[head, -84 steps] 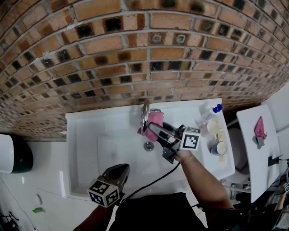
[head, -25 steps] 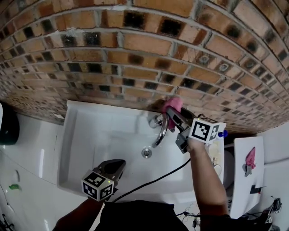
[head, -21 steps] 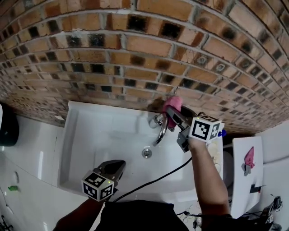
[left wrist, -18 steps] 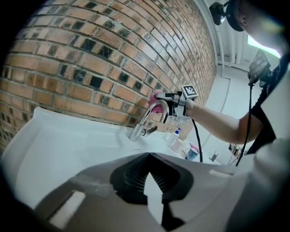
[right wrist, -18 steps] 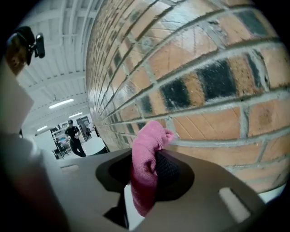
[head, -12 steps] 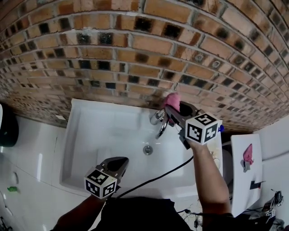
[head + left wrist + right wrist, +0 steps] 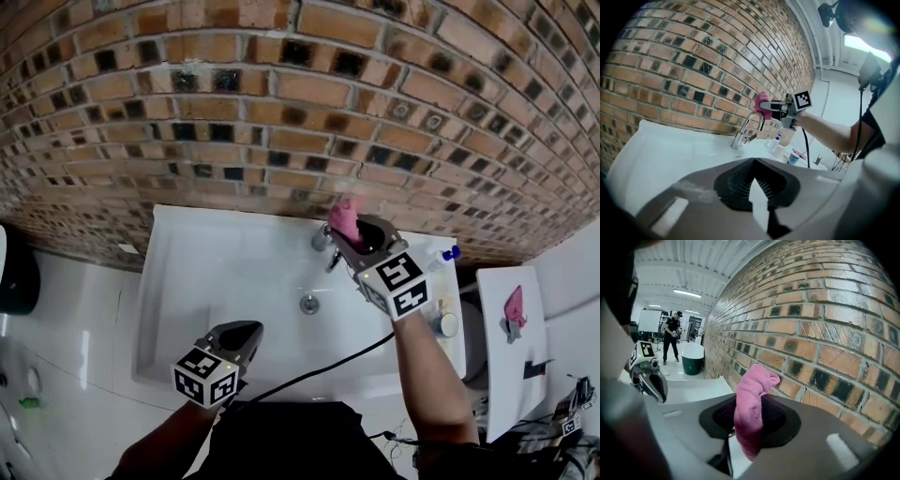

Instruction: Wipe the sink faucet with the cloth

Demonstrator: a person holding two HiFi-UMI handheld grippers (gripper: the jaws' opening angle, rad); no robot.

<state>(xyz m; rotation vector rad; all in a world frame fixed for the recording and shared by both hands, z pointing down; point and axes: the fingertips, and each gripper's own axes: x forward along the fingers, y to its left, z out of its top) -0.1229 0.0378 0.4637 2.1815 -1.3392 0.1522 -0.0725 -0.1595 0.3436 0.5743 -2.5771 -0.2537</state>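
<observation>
The chrome faucet (image 7: 328,251) stands at the back of the white sink (image 7: 202,272), close to the brick wall. My right gripper (image 7: 345,236) is shut on a pink cloth (image 7: 342,216), which it holds over the top of the faucet. In the left gripper view the pink cloth (image 7: 761,99) hangs just above the faucet's arch (image 7: 746,129); I cannot tell whether they touch. The right gripper view shows the cloth (image 7: 751,405) sticking up from between the jaws. My left gripper (image 7: 242,334) hovers shut and empty over the sink's front edge.
A spray bottle with a blue cap (image 7: 441,255) and a cup (image 7: 448,323) stand on the sink's right ledge. A white shelf with a pink item (image 7: 514,305) is further right. The drain (image 7: 309,303) lies below the faucet. A person (image 7: 671,339) stands far off.
My right gripper with the cloth has come away from the faucet's base by the wall and risen over the top of the faucet. My left gripper has barely moved.
</observation>
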